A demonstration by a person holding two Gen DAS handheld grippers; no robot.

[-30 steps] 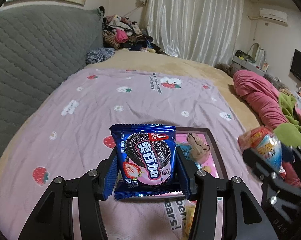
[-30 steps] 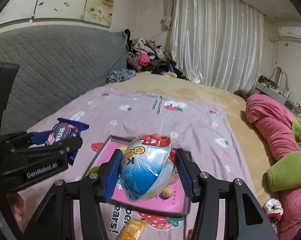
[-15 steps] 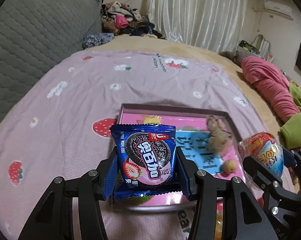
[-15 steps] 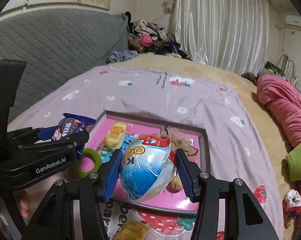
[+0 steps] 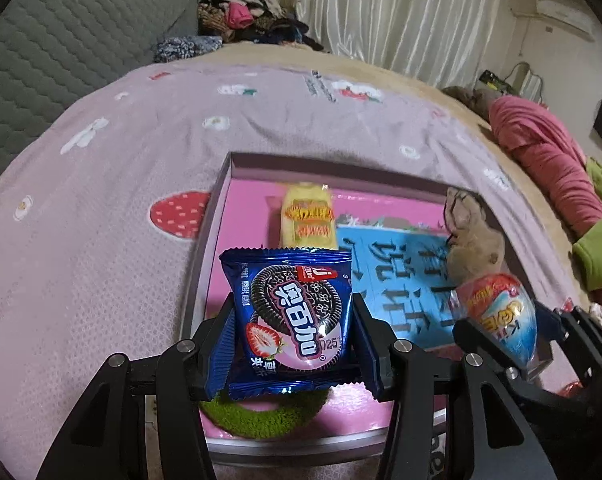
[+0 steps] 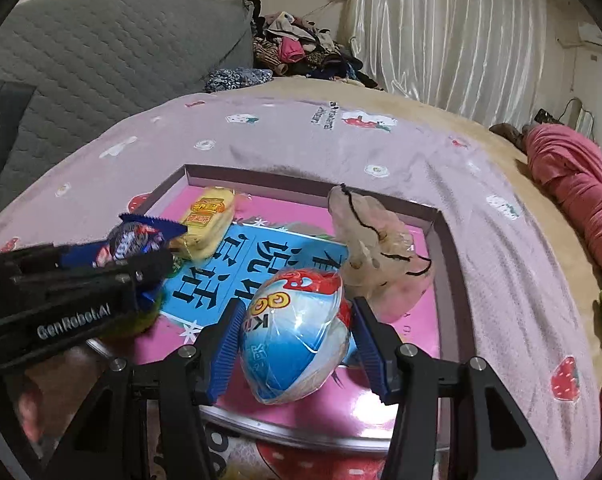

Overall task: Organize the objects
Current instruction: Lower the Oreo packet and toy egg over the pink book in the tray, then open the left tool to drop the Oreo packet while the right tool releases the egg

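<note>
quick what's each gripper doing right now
Left gripper: shut on the cookie pack.
Right gripper: shut on the egg toy.

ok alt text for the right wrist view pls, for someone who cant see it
The right gripper holds a blue and white egg-shaped toy pack above a pink tray on a bed. The tray holds a yellow snack pack and a beige pouch; at left, the left gripper holds a blue cookie packet.

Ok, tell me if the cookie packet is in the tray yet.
Not yet: the cookie packet is upright, clamped in the left gripper above the tray.
</note>
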